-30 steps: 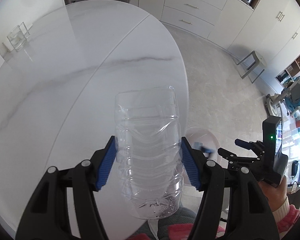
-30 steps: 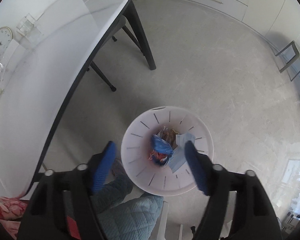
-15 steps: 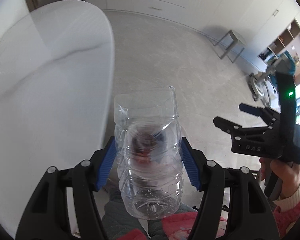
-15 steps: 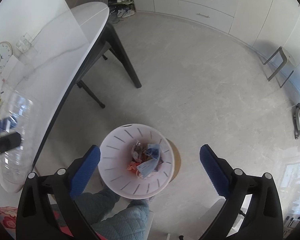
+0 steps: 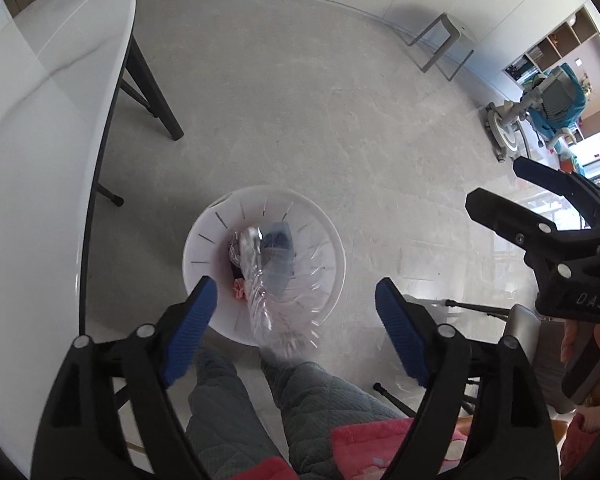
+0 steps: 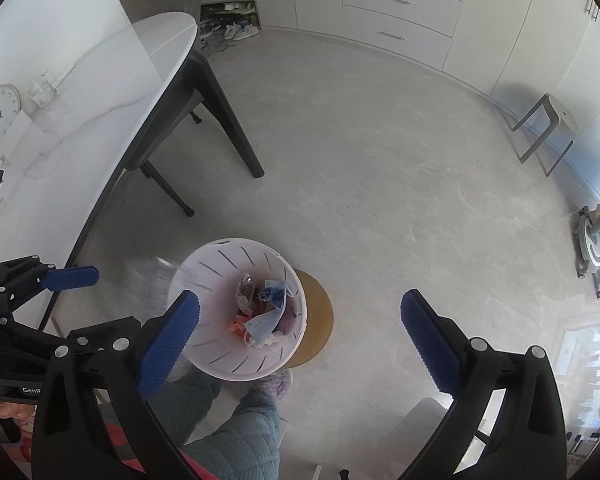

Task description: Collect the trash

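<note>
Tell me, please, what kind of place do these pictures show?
Most likely a home dining area: a white marble-look table with a chair tucked under it, built-in cream cabinets with drawers, and shoes stored in a low niche.

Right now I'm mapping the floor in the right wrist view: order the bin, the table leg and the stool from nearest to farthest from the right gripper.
1. Bin, just ahead of the right gripper, toward its left finger.
2. Table leg, farther ahead on the left.
3. Stool, far right, by the cabinets.
</note>
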`<state>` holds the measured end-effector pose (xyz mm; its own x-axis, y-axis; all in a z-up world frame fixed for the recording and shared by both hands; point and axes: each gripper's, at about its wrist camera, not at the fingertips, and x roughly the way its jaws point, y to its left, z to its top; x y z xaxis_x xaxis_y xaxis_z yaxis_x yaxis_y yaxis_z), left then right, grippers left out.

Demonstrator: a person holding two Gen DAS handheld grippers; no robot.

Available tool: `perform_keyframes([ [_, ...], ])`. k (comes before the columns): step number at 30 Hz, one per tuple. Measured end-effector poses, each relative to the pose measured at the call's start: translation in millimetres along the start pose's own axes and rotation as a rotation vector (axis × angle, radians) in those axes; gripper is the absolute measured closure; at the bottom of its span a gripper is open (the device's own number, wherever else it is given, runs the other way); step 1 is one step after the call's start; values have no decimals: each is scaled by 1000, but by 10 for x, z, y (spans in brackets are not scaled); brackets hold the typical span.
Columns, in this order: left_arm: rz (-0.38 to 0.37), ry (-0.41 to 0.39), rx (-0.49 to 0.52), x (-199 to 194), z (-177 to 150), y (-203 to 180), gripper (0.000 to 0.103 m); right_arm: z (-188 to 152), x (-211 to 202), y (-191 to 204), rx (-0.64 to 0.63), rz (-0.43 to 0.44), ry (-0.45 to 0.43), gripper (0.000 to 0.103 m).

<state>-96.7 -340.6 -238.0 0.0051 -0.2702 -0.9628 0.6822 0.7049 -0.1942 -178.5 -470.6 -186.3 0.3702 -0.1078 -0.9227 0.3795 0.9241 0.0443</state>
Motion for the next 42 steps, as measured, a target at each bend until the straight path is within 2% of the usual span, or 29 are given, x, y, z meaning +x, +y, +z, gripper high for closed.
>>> perform_keyframes([
  [9, 51, -29, -16, -174, -8, 22, 23, 37, -45, 98, -10, 15, -21, 3],
  [17, 105, -86, -62, -447, -61, 285, 23, 172, 12, 419, -46, 36, -19, 3],
  [24, 145, -112, -136, -693, -220, 759, 23, 222, 192, 864, -105, 58, 25, 3],
  [29, 185, -130, -227, -875, -387, 1237, 23, 310, 318, 1361, -170, 96, 52, 3],
  [36, 283, -160, -363, -1150, -697, 1885, 23, 529, 405, 2119, -301, 146, 60, 3],
  [42, 310, -180, -466, -1327, -916, 2281, 23, 645, 309, 2453, -374, 149, 39, 3],
])
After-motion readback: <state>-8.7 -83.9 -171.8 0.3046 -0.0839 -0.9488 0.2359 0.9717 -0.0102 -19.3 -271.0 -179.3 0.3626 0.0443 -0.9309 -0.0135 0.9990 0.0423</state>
